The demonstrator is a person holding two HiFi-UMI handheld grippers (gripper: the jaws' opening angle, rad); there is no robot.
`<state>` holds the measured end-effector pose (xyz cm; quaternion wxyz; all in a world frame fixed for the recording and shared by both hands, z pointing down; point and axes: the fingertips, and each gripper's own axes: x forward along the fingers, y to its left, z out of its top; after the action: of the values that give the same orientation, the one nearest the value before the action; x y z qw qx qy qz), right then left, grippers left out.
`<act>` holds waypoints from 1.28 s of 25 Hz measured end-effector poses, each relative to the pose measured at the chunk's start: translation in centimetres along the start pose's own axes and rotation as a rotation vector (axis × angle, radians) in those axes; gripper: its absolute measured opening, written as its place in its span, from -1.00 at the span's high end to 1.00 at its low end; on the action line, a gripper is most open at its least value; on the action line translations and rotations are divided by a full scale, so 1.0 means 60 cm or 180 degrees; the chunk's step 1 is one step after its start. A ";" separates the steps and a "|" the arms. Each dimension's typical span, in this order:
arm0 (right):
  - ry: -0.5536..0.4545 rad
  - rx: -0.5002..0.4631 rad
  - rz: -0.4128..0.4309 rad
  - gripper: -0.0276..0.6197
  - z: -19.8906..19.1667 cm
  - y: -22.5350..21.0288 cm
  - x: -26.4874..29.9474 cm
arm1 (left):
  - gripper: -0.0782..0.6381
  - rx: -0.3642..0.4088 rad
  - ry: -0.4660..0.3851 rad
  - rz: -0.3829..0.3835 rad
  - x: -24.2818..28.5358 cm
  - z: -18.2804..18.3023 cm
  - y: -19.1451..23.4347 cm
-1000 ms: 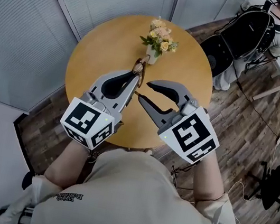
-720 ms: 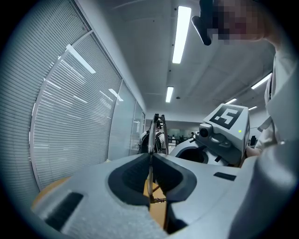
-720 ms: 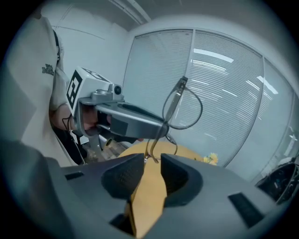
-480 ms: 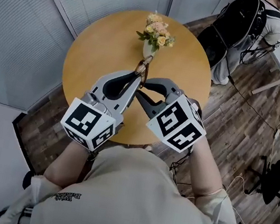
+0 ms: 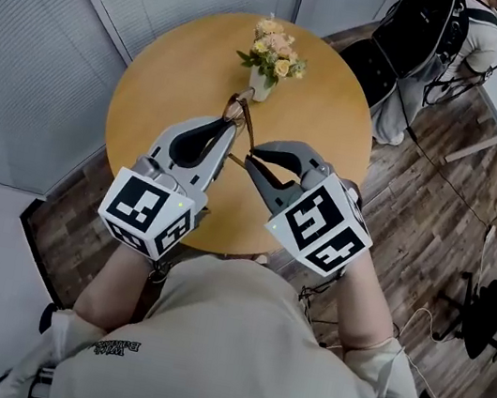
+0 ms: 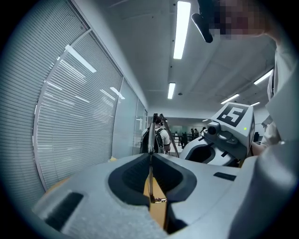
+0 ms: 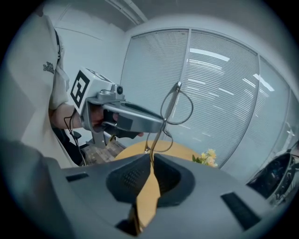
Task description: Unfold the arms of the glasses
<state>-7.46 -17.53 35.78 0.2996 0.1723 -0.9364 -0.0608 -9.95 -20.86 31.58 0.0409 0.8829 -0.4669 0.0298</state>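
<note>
Thin wire-framed glasses [image 5: 241, 109] hang above the round wooden table [image 5: 326, 112], pinched in my left gripper [image 5: 232, 129], which is shut on the frame. In the left gripper view the frame [image 6: 151, 135] stands edge-on between the closed tips [image 6: 150, 158]. My right gripper [image 5: 250, 156] sits just right of the left one, its tips shut on the end of one thin arm of the glasses. In the right gripper view that arm [image 7: 156, 135] runs up from the closed tips [image 7: 152, 158] to the lenses [image 7: 177, 106], held by the left gripper [image 7: 159, 122].
A small white vase of flowers [image 5: 271, 59] stands on the table beyond the glasses. A dark backpack [image 5: 415, 37] and a seated person are at the upper right, on the wood floor. Blinds line the wall to the left.
The right gripper stood open to the right of the glasses a second ago. It has moved in toward the left gripper and closed on the arm's end. The left gripper hardly moved.
</note>
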 end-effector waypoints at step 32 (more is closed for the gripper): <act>-0.0430 0.0078 -0.0822 0.78 0.035 -0.101 -0.141 | 0.67 0.0357 0.0253 0.0330 0.013 -0.030 0.063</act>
<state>-0.49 -20.10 28.20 0.2234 0.2905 -0.9252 -0.0988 -12.66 -23.42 33.61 0.0082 0.8565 -0.5076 0.0930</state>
